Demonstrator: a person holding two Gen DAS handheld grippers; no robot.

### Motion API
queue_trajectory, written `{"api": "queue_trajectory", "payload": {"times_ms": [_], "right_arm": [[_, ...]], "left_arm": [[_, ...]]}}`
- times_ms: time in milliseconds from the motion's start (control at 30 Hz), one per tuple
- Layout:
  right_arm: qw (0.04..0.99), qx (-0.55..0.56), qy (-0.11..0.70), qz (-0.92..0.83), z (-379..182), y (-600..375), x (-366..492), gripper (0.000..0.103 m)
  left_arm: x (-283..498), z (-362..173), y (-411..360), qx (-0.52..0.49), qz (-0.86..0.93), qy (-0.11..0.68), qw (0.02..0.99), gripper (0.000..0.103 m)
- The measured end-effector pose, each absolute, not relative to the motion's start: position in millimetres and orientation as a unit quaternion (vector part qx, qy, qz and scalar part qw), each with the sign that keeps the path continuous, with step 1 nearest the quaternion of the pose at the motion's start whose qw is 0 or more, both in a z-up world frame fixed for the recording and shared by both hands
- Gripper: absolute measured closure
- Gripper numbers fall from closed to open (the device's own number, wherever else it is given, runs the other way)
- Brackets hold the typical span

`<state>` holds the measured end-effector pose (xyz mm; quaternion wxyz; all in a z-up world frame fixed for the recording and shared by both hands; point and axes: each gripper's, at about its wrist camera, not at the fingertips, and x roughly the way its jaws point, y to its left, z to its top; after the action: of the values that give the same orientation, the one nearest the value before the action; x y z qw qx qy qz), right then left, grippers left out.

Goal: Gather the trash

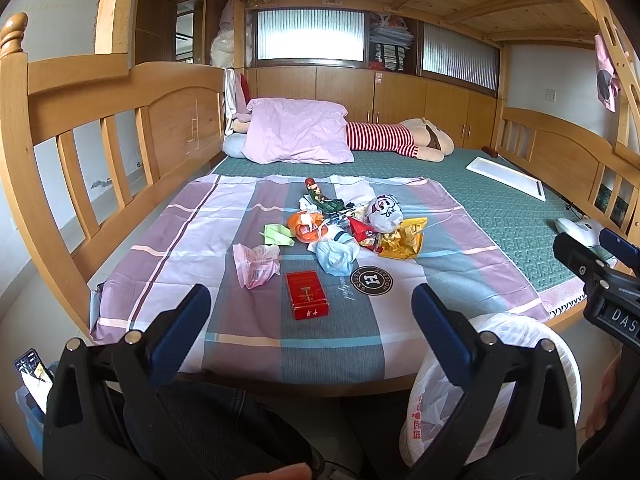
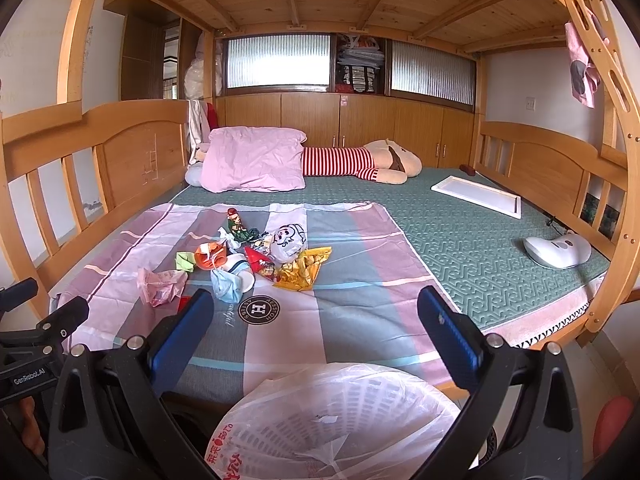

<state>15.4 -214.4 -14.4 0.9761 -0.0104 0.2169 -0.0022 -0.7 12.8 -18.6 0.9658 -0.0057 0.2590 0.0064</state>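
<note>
Left gripper (image 1: 310, 312) hangs off the near edge of the bed, jaws wide apart, nothing between them. Right gripper (image 2: 316, 316) same: jaws spread wide, empty, parked just above the trash basket (image 2: 340, 412).

Trash all sits on the checked sheet (image 1: 192, 232) spread over the near half of the green mattress (image 1: 512, 216):
- red cigarette box (image 1: 307, 295) lies flat, closest to the left gripper, roughly centred between its fingers, not touched.
- crumpled pink wrapper (image 1: 256, 264) just left of the box.
- blue face mask (image 1: 338, 254) just behind the box, touching the main pile.
- green folded paper (image 1: 278, 234), orange wrapper (image 1: 304, 224), yellow foil bag (image 1: 404, 240), white printed bag (image 1: 384, 210), all bunched together mid-sheet.
- small figurine (image 1: 316, 194) at the far end of the pile.

Basket is white mesh lined with a clear plastic bag, standing on the floor against the bed's near edge, to the right of the left gripper. From the right wrist view its inside looks empty apart from the liner.

Far end of the bed: pink pillow (image 1: 296, 130) and a striped plush toy (image 1: 400, 140). White flat tray (image 1: 508, 172) and a white device (image 2: 558, 252) lie on the right side of the mattress, well apart from the trash.

Person's knee in dark trousers (image 1: 208, 420) shows under the left gripper.
</note>
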Motion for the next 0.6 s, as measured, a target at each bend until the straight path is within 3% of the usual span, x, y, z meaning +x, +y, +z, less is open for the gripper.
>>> {"api": "queue_trajectory", "payload": {"times_ms": [333, 500, 600], "right_arm": [[0.971, -0.014, 0.237, -0.021, -21.9, -218.3, 23.1, 0.003], [0.960, -0.016, 0.277, -0.020, -29.5, -222.4, 47.7, 0.003], [0.952, -0.013, 0.306, 0.011, -31.2, -223.2, 65.3, 0.003]], "left_arm": [[11.2, -28.0, 19.9, -0.011, 0.007, 0.273, 0.962, 0.003], [45.9, -50.3, 69.0, -0.079, 0.012, 0.318, 0.945, 0.004], [70.6, -63.3, 97.2, -0.120, 0.005, 0.341, 0.932, 0.019]]}}
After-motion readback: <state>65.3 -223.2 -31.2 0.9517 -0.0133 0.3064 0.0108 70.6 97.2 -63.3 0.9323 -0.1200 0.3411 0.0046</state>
